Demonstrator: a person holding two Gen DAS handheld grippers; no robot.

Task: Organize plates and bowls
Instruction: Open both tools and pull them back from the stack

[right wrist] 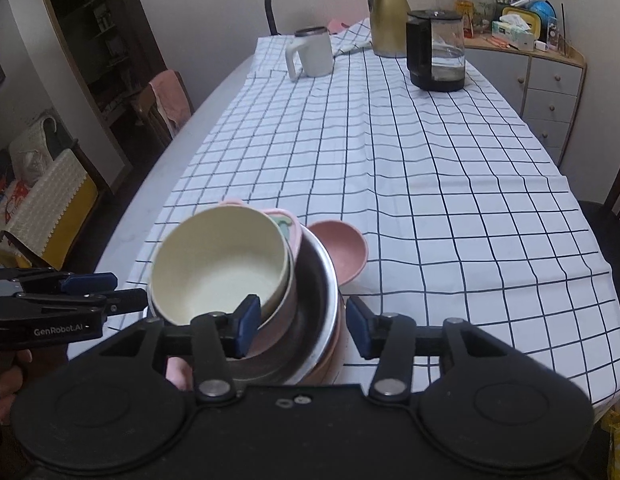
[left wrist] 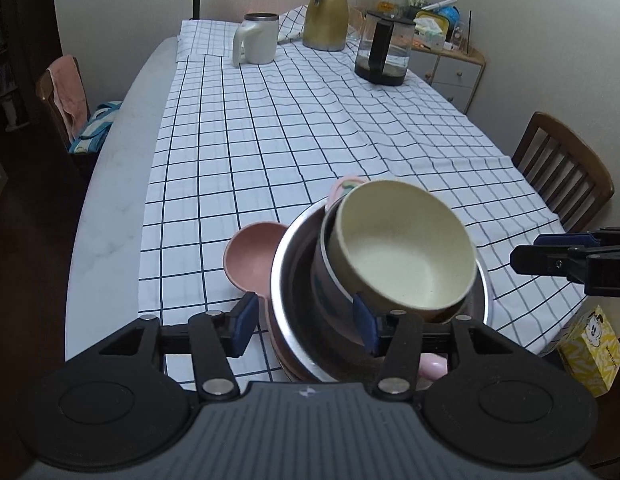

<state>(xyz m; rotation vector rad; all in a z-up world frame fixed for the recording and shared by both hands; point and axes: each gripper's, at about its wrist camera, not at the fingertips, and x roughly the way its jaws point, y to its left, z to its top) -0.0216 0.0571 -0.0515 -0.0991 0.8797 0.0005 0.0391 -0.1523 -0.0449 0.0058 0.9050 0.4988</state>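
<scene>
Cream is the top bowl (left wrist: 405, 248), nested crooked in a stack inside the steel bowl (left wrist: 298, 280) on pink plates near the counter's (left wrist: 110, 240) front edge. Both your left hand-held gripper (left wrist: 306, 330) and right hand-held gripper (right wrist: 300, 330) stand with jaws apart, gripping nothing, one each side of the stack. Judging by the lean, you should steady the steel bowl before nudging the cream one level. The pink bowl (left wrist: 254, 254) sits touching the steel rim on the far side; mind it. The white mug (left wrist: 257, 40), gold jug (left wrist: 325, 12) and glass kettle (left wrist: 385, 50) stand well apart.
</scene>
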